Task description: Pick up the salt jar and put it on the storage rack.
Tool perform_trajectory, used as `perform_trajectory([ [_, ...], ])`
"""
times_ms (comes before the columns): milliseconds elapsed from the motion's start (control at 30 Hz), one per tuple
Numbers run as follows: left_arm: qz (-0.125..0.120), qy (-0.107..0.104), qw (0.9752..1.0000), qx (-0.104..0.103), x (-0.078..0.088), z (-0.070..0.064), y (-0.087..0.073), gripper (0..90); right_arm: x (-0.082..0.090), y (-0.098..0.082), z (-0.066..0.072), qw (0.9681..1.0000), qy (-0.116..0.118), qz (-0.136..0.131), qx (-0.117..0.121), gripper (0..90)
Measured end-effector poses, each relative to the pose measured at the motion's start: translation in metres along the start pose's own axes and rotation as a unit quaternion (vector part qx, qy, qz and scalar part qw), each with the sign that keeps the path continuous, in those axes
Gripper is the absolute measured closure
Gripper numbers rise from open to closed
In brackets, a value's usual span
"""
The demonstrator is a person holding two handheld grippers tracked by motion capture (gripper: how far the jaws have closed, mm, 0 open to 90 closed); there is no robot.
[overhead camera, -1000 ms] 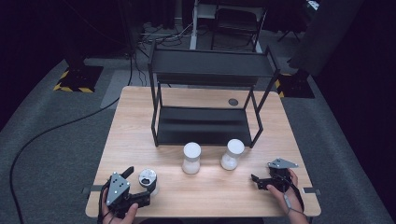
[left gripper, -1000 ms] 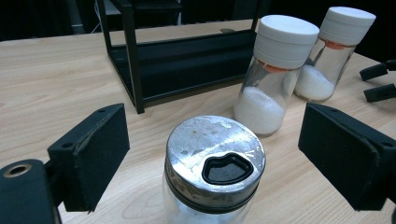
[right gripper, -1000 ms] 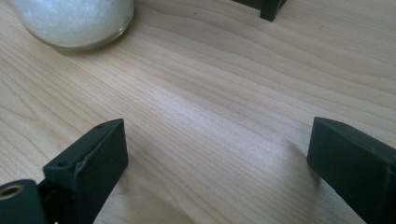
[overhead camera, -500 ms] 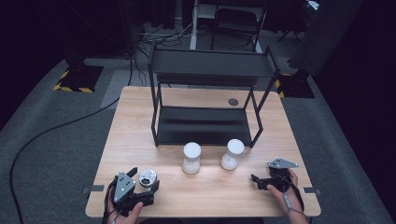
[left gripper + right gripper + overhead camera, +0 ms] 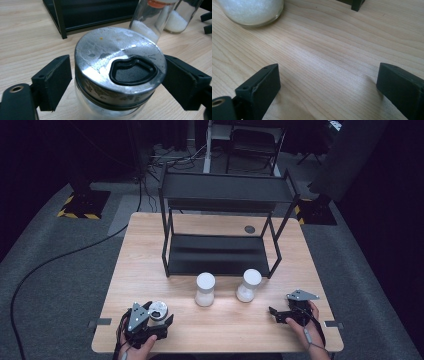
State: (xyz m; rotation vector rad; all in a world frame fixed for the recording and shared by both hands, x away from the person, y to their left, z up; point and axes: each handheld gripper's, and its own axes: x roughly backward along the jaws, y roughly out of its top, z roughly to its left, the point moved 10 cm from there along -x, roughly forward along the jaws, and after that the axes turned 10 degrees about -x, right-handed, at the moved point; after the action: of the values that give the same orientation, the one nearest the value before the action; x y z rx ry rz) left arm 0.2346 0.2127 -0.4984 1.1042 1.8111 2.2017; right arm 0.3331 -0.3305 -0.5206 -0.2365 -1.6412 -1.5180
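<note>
Left gripper (image 5: 117,82) is around the metal-lidded glass jar (image 5: 117,72) at the near left corner of the table (image 5: 150,245). Its jaws have just been closing with the jar between them. In the left gripper view the right pad looks at or touching the lid rim, while the left pad shows a thin gap, so I'd call it not yet clamped. The jar stands upright on the wood, not lifted. The lid has a black-rimmed pour opening on top.

Right gripper (image 5: 285,314) is parked at the near right edge, jaws wide apart over bare tabletop, holding nothing. A white-filled jar's base sits off to its upper left in its own view.

Two white-capped jars of white powder, one (image 5: 205,289) and the other (image 5: 248,285), stand side by side just in front of the black two-tier shelf rack (image 5: 220,200). Both rack tiers look bare.

My read: early stage. Likely job is moving jars onto the rack; none are there yet. First pick is in hand but the grip is unfinished. Left to do: finish the squeeze, lift, carry to a shelf, then likely the other two jars.
</note>
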Motion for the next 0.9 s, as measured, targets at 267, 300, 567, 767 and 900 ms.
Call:
perform_trajectory([
  [267,0.009,0.006,0.9999,0.008,-0.0055,0.0000,-0.0035,24.3,-0.0002,0.0002,-0.0003,1.0000,0.002,0.001,-0.001,4.8],
  [300,0.006,0.006,0.9999,0.012,-0.0049,0.0010,-0.0043,28.0,-0.0002,0.0002,-0.0003,1.0000,0.002,0.001,-0.001,4.8],
  [567,0.010,0.009,0.9999,0.002,-0.0043,0.0000,-0.0028,29.4,-0.0003,0.0002,-0.0002,1.0000,0.002,0.000,-0.001,4.8],
  [767,0.020,0.007,0.9998,0.002,-0.0045,0.0015,0.0013,29.6,-0.0005,0.0003,-0.0002,1.0000,0.001,0.000,0.000,4.5],
  [900,0.018,0.007,0.9998,0.006,-0.0040,0.0038,0.0050,29.7,-0.0009,0.0007,0.0001,1.0000,-0.001,0.001,0.001,4.1],
])
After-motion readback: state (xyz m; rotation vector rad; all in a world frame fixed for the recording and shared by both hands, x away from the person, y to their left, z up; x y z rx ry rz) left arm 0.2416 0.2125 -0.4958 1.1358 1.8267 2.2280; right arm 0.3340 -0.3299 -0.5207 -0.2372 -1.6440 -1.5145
